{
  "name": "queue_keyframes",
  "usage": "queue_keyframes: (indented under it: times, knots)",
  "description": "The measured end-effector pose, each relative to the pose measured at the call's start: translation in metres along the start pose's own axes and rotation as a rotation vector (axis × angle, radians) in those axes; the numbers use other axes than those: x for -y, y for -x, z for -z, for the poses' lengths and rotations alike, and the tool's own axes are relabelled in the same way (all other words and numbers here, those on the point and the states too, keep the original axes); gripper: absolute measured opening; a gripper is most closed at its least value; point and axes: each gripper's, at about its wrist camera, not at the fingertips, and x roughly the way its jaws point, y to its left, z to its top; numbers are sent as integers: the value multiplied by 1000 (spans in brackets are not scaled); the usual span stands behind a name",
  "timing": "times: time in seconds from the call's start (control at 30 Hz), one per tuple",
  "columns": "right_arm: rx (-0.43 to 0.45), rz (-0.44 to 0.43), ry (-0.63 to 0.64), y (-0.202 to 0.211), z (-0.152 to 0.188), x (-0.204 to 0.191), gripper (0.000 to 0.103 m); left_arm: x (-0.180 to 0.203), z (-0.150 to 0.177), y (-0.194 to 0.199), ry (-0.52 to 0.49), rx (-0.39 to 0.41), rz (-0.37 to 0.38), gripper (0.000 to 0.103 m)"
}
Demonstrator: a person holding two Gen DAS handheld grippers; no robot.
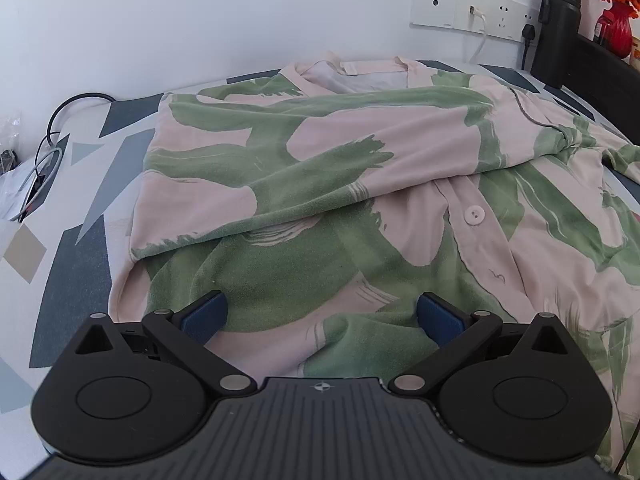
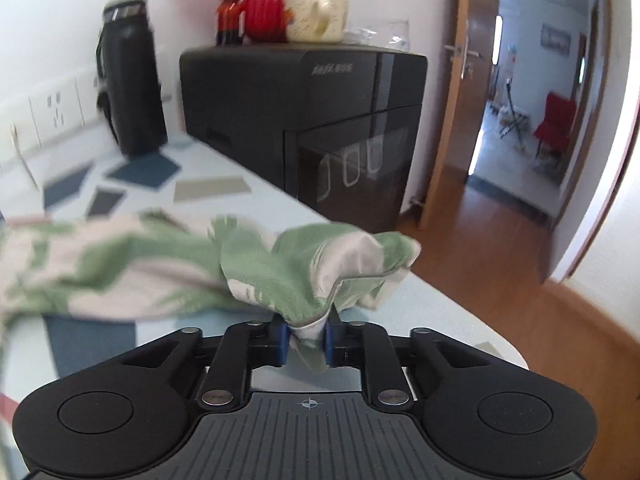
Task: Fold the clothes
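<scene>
Right gripper (image 2: pixel 306 340) clenched on shirt (image 2: pixel 312 276); left gripper (image 1: pixel 322 316) spread; cabinet (image 2: pixel 304 120) lettering unreadable.

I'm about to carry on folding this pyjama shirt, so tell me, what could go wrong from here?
1. The right gripper pinches only a small bunch of the shirt, so the cloth may slip out when pulled.
2. That bunch sits near the table edge, so if it is dropped, the fabric could slide off.
3. The left gripper has its jaws open above the shirt and pins nothing, so a pull may drag the folded sleeve askew.
</scene>
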Motion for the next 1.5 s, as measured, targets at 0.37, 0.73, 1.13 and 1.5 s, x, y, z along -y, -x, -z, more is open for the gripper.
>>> queue_keyframes:
  times: [0.37, 0.73, 1.13, 1.5]
  knots:
    - [118, -174, -311, 69, -102, 92, 35, 1, 0, -1, 3, 6, -1, 103]
    - [19, 20, -445, -8, -38, 129, 69, 1, -2, -2, -2, -4, 2, 103]
    - [-421, -293, -1142, -149, 24, 211, 89, 2, -4, -3, 1, -16, -2, 103]
    - [-415, -494, -1427, -201, 44, 199, 63, 3, -3, -2, 25, -16, -24, 103]
